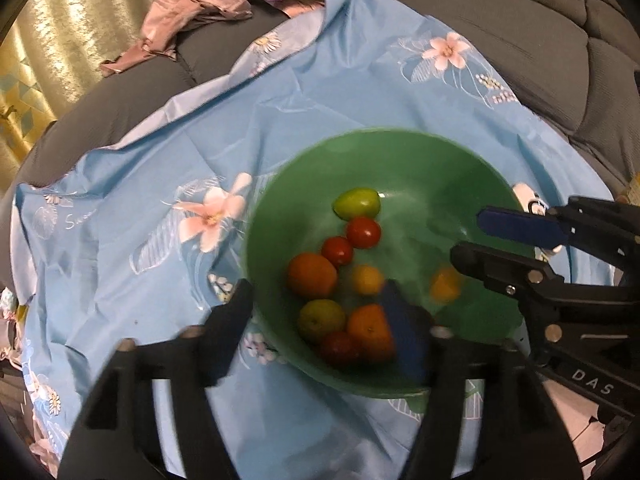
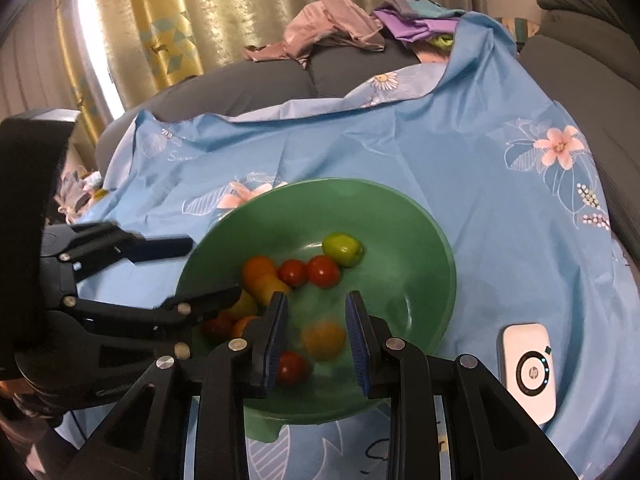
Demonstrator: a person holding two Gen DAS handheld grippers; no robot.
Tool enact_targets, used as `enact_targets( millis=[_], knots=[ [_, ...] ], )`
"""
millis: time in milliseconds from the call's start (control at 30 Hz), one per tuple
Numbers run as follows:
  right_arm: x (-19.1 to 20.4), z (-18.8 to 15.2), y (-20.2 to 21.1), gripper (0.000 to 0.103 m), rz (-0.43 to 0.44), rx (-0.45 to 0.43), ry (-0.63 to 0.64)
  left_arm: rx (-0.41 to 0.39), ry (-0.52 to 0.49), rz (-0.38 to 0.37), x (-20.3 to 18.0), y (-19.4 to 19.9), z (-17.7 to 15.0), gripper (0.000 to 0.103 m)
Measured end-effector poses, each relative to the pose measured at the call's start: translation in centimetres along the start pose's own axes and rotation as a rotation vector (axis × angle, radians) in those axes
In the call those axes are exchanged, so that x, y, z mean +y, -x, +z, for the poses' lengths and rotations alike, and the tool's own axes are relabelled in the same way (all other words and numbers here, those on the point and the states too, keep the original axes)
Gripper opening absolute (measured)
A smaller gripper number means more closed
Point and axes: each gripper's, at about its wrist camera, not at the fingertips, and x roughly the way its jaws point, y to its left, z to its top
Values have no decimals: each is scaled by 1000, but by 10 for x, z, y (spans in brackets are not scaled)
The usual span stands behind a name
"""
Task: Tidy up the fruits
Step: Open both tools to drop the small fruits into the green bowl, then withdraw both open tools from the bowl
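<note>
Grey sofa (image 2: 352,68) draped in a blue floral cloth (image 2: 460,168); green bowl (image 2: 432,240) on it holds small fruits (image 2: 323,271). Both claws released: left claw (image 1: 320,312), right claw (image 2: 316,338) over a blurred yellow fruit (image 2: 323,339). Fruits look light, smooth, squashable; pinch gently across the middle.

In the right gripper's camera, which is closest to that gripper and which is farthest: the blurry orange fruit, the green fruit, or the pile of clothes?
From the right gripper, in its own view:
1. The blurry orange fruit, right between the fingers, low in the green bowl.
2. The green fruit, at the bowl's far side.
3. The pile of clothes, way back on the gray sofa, beyond the blue cloth.
</note>
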Motion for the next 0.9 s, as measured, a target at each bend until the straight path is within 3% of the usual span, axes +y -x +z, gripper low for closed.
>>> enact_targets(
  millis=[133, 300, 400, 600, 900],
  knots=[
    [1, 7, 10, 35, -9, 4, -1, -23, 20, 16, 7, 18, 5, 82],
    [9, 24, 28, 42, -28, 35, 44, -27, 56, 57, 18, 42, 15, 103],
    [14, 34, 41, 49, -32, 59, 63, -26, 87, 38, 26, 57, 20, 102],
    [20, 46, 55, 50, -16, 108, 80, 2, 148, -26, 36, 77, 30, 102],
    [26, 60, 67, 50, -14, 121, 91, -11, 151, 27, 40, 98, 44, 102]
  ],
)
